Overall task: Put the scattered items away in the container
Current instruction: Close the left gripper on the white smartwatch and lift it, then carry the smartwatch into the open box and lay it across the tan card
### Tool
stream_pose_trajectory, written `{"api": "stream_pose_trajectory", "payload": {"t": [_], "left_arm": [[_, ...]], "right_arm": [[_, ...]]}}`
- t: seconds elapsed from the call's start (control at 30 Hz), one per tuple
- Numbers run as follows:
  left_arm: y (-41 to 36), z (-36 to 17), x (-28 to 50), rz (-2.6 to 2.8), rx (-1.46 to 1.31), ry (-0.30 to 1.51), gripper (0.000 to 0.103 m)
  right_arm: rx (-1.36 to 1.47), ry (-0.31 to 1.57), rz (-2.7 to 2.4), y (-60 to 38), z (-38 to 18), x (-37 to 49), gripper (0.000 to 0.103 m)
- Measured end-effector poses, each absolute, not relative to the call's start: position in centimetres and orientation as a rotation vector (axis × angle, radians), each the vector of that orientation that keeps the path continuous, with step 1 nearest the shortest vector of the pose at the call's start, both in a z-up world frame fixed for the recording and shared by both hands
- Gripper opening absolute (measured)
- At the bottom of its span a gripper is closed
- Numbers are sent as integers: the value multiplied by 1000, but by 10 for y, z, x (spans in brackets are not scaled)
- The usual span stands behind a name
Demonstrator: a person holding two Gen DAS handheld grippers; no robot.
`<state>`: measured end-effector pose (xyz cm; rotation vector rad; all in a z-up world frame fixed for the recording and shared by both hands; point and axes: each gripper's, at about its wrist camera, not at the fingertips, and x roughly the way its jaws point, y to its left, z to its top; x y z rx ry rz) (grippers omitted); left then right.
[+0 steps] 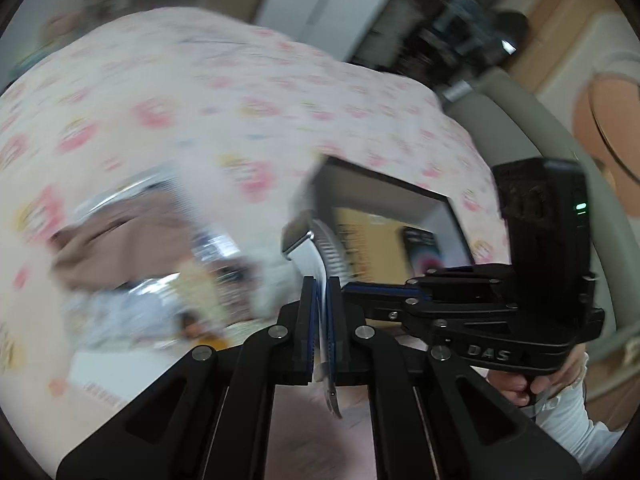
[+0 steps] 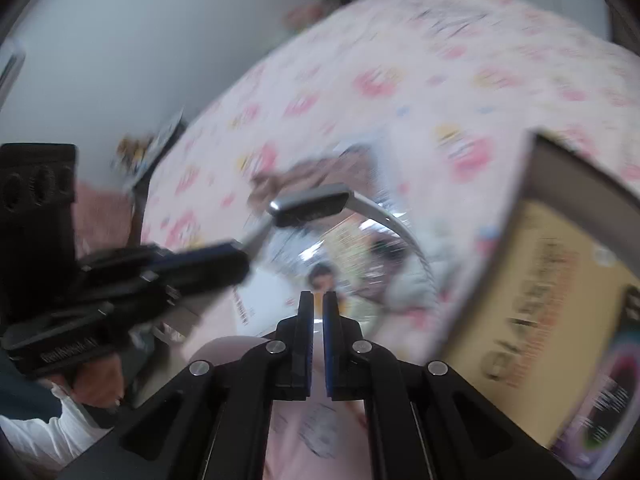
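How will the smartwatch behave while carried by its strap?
The smartwatch will probably swing: the left hand-held gripper pinches only its strap, which curves, so it looks floppy. The metal-looking case sticks out past the grip and may flop over. The smooth strap might slip.

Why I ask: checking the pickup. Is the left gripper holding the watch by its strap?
Yes, the left gripper is shut on the pale strap of the watch.

Bag (image 1: 132, 240) contents blurred, box (image 2: 560, 300) cut by edge, print unreadable
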<state>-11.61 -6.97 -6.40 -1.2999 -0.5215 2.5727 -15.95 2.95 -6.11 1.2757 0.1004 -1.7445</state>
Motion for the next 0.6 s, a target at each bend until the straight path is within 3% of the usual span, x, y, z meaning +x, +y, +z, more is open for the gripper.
{"api": "stream_pose_trajectory", "payload": {"t": [0.2, 0.6], "left_arm": [[18, -72, -169, 2433, -1312, -416, 3], [135, -139, -215, 2297, -1508, -174, 2]], "right_arm": [[1279, -12, -1938, 138, -48, -198, 3], [1414, -160, -2093, 255, -103, -245, 3]]}}
